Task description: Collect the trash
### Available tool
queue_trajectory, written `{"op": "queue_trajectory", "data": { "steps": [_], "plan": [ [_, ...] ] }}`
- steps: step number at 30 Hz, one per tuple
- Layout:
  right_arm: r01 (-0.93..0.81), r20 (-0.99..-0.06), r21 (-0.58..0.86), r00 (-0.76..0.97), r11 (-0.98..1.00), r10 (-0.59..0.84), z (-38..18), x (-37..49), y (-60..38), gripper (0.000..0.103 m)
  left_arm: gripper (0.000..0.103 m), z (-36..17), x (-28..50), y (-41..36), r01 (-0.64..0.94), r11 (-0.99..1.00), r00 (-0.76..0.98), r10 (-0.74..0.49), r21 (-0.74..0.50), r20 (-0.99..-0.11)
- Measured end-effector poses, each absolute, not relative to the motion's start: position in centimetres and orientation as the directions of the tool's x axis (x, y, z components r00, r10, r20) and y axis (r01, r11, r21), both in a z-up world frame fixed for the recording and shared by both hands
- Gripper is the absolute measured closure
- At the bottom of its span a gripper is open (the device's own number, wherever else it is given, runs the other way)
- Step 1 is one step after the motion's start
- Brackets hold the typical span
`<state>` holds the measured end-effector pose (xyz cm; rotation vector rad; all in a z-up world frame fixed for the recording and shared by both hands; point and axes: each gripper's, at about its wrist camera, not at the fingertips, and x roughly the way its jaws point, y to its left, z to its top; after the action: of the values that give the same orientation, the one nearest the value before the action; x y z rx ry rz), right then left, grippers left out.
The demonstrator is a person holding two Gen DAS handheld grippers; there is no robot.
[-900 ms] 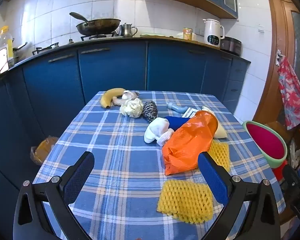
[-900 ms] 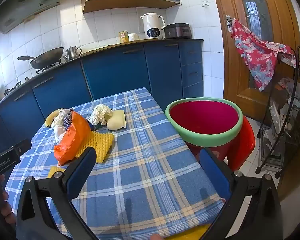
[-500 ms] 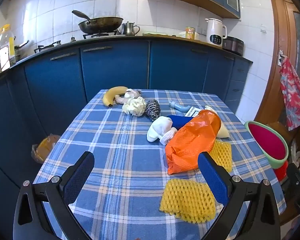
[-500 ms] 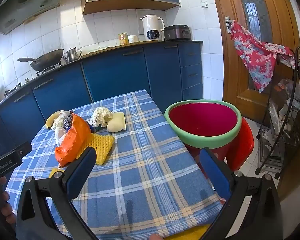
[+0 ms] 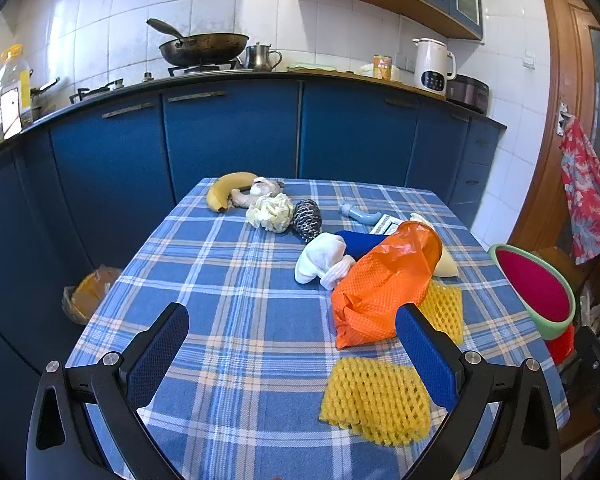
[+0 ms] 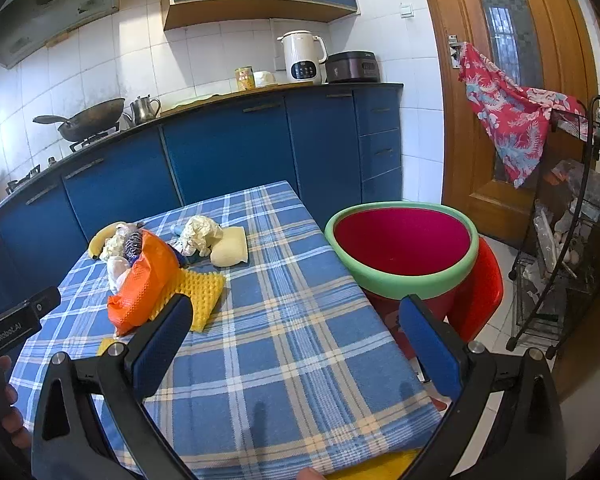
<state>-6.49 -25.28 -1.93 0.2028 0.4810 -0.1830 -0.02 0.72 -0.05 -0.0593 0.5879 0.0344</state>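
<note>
Trash lies on the blue plaid tablecloth (image 5: 228, 320): an orange plastic bag (image 5: 384, 284), two yellow foam nets (image 5: 376, 400) (image 5: 444, 308), a white sock (image 5: 320, 260), a steel scourer (image 5: 307, 218), crumpled paper (image 5: 272, 212), a banana (image 5: 228, 188). My left gripper (image 5: 292, 356) hovers open over the near edge, nothing between its fingers. My right gripper (image 6: 296, 344) stands open over the table's right side. A red bin with a green rim (image 6: 404, 248) stands right of the table. The orange bag (image 6: 148, 280) also shows in the right wrist view.
Blue cabinets (image 5: 236, 136) with a wok (image 5: 204, 46) and kettle (image 5: 434, 64) run behind the table. A red stool (image 6: 480, 292) sits under the bin, a wire rack (image 6: 560, 256) farther right. A bag (image 5: 86, 294) lies on the floor at left.
Both views have shifted slightly: the left gripper tipped up a little, so the trash sits marginally lower in frame. Nothing was grasped or moved.
</note>
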Motion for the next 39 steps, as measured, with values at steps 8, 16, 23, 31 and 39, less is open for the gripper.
{"op": "queue_trajectory", "data": {
  "steps": [8, 16, 23, 31, 39],
  "plan": [
    [0.222, -0.474, 0.149, 0.871, 0.963, -0.128, -1.99, -6.39, -25.22, 0.002, 0.0, 0.05, 0.02, 0.73, -0.055, 0.997, 0.831, 0.018, -0.05, -0.556],
    [0.222, -0.474, 0.148, 0.871, 0.964, -0.127, -1.94, -6.44, -25.22, 0.002, 0.0, 0.15, 0.13, 0.88, -0.054, 0.997, 0.832, 0.017, -0.05, -0.555],
    [0.222, -0.476, 0.149, 0.87, 0.964, -0.127, -1.96, -6.45, -25.24, 0.002, 0.0, 0.12, -0.02, 0.95, -0.056, 0.997, 0.831, 0.018, -0.052, -0.556],
    [0.232, -0.471, 0.156, 0.872, 0.96, -0.134, -1.98, -6.6, -25.43, 0.002, 0.0, 0.13, -0.02, 1.2, -0.064, 0.996, 0.831, 0.021, -0.058, -0.556],
    [0.233, -0.472, 0.157, 0.871, 0.96, -0.134, -1.98, -6.6, -25.45, 0.002, 0.0, 0.11, -0.03, 1.18, -0.064, 0.996, 0.831, 0.022, -0.057, -0.556]
  ]
}}
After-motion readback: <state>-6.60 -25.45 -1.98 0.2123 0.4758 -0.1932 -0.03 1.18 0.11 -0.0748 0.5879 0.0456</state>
